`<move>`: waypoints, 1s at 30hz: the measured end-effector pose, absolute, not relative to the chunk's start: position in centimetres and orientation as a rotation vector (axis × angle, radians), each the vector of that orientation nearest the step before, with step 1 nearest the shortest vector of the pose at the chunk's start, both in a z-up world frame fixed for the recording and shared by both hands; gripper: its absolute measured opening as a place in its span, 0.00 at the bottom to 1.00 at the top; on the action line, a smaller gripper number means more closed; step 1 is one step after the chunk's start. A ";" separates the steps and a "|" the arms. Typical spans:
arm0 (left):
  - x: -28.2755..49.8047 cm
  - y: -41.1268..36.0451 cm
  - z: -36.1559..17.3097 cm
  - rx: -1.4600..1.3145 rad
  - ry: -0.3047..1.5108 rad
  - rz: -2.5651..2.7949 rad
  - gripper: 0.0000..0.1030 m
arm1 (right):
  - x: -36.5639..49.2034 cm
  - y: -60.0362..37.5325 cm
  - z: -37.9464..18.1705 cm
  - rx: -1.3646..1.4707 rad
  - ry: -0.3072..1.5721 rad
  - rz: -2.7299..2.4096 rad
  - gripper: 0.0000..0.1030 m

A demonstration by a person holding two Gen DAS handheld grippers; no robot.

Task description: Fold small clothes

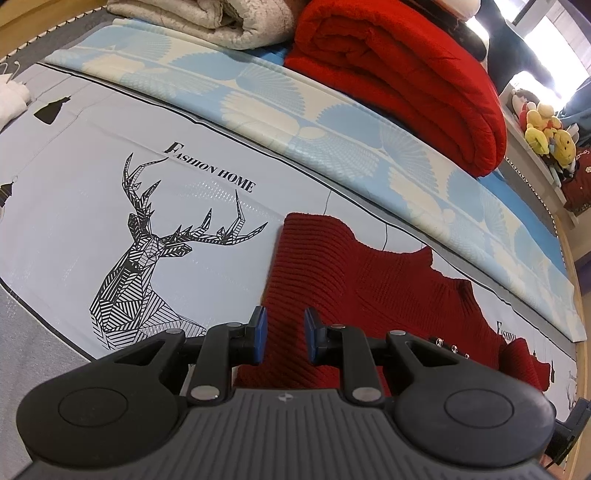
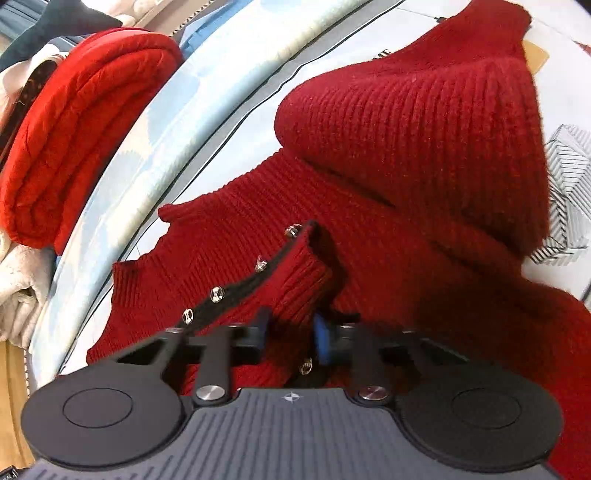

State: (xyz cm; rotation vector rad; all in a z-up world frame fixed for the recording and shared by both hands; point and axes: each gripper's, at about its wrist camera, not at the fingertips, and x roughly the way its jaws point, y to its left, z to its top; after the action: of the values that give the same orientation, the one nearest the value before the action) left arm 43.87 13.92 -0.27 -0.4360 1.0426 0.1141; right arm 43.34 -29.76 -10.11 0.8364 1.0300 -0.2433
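A dark red ribbed knit sweater [image 1: 354, 280] lies on a grey printed sheet [image 1: 74, 221]. My left gripper [image 1: 284, 338] is open and empty, its blue pads just above the sweater's near edge. In the right wrist view the same sweater [image 2: 406, 147] has a sleeve folded over its body. My right gripper [image 2: 290, 338] has its jaws partly apart around a black-trimmed flap [image 2: 295, 273] with metal snaps [image 2: 217, 294]. Whether the pads press the flap is unclear.
A folded bright red blanket [image 1: 399, 74] and a beige folded blanket [image 1: 207, 18] lie at the back on a blue and cream sheet [image 1: 332, 140]. Plush toys [image 1: 546, 133] sit on a ledge at the right. A white cloth [image 1: 13, 99] lies far left.
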 end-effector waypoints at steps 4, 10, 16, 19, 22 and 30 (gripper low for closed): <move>43.9 13.9 -0.3 -0.429 1.043 0.120 0.22 | 41.7 -30.2 -7.2 0.770 0.939 -0.371 0.15; 44.0 13.1 -0.6 -0.406 1.054 0.094 0.22 | 42.1 -32.9 -8.6 0.786 1.031 -0.481 0.20; 44.3 11.4 -2.2 -0.353 1.100 0.039 0.22 | 41.9 -32.5 -7.6 0.766 1.014 -0.506 0.46; 44.2 9.9 -5.2 -0.241 1.191 -0.003 0.22 | 41.4 -32.8 -8.1 0.795 1.037 -0.514 0.45; 43.9 9.3 -6.7 -0.159 1.239 0.013 0.30 | 41.8 -32.2 -7.6 0.777 1.052 -0.518 0.45; 43.7 7.4 -0.3 -0.167 1.061 -0.065 0.39 | 40.2 -28.0 -3.0 0.729 0.962 -0.398 0.46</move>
State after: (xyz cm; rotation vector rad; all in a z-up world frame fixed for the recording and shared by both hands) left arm 43.70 7.36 -0.26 -0.1672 1.0614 -0.0652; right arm 40.19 -28.00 -2.99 0.7285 0.9616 -0.3983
